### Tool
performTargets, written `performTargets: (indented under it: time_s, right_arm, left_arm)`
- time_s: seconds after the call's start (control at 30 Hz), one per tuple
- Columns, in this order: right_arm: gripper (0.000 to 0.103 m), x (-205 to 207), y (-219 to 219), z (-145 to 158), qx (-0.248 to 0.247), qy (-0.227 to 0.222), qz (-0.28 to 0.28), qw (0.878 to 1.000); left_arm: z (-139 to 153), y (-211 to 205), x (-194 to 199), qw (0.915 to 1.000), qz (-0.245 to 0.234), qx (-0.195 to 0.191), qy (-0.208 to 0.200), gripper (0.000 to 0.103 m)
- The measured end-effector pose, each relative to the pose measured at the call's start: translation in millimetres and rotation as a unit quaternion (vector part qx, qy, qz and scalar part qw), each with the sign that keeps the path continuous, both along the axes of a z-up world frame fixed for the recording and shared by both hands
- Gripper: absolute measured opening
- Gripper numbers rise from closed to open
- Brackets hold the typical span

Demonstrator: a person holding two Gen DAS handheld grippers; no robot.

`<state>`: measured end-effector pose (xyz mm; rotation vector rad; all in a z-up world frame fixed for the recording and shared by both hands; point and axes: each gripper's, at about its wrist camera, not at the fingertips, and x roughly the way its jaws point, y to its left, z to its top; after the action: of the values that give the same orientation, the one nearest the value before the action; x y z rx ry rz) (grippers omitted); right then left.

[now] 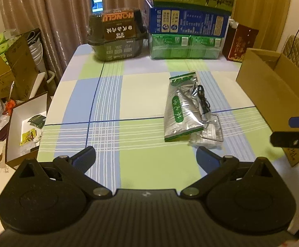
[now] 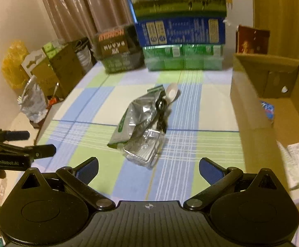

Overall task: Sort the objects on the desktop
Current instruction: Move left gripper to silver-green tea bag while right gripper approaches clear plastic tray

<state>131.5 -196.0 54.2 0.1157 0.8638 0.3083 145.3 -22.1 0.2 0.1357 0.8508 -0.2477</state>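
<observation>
Two tools [image 1: 146, 158] [image 2: 148, 170] spread wide, empty, before crumpled silver-green pouch [image 1: 180, 113] under black cable [image 1: 203, 100].

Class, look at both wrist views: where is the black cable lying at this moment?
The black cable lies mid-table on top of the silver foil pouch, just this side of the white spoon and left of the open cardboard box.

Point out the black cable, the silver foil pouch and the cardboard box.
black cable [image 2: 162, 114], right wrist view, middle of the bundle.
silver foil pouch [image 1: 180, 111], left wrist view, green label.
cardboard box [image 2: 250, 111], right wrist view, outer side wall.
</observation>
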Motion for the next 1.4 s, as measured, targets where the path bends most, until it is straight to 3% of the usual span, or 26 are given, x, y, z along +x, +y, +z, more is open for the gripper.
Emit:
performTargets:
  time_s: [0.37,0.67,0.97,1.03,1.13,1.4]
  right_arm:
    - [0.1,48.1,35.4,-52.3,-0.019,0.022,0.0,1.0]
    - [0.088,77.4,52.5,-91.0,-0.03,0.054,-0.004,0.998]
    - [0.085,92.3,54.5,-98.6,-0.03,0.051,-0.015,0.998]
    - [0.07,91.4,55.8,-97.1,-0.033,0.048,-0.007,0.998]
    - [0.06,88.8,56.1,-92.7,-0.042,0.049,0.002,0.998]
    - [0.059,73.9,25.3,-84.8,-0.075,0.048,-0.007,0.996]
  left_arm:
    - [-35.2,5.8,45.4,0.9998,-0.01,0.002,0.017,0.102]
    - [-58.8,9.3,68.3,0.9996,-0.013,0.0,0.025,0.102]
    - [-71.0,12.1,82.5,0.9994,-0.01,-0.006,0.032,0.102]
    - [-72.2,10.7,83.4,0.9994,-0.011,-0.006,0.033,0.102]
    - [-72.5,5.9,84.1,0.9993,-0.014,-0.008,0.034,0.102]
    - [-72.5,-20.0,93.2,0.9981,-0.042,-0.028,0.035,0.102]
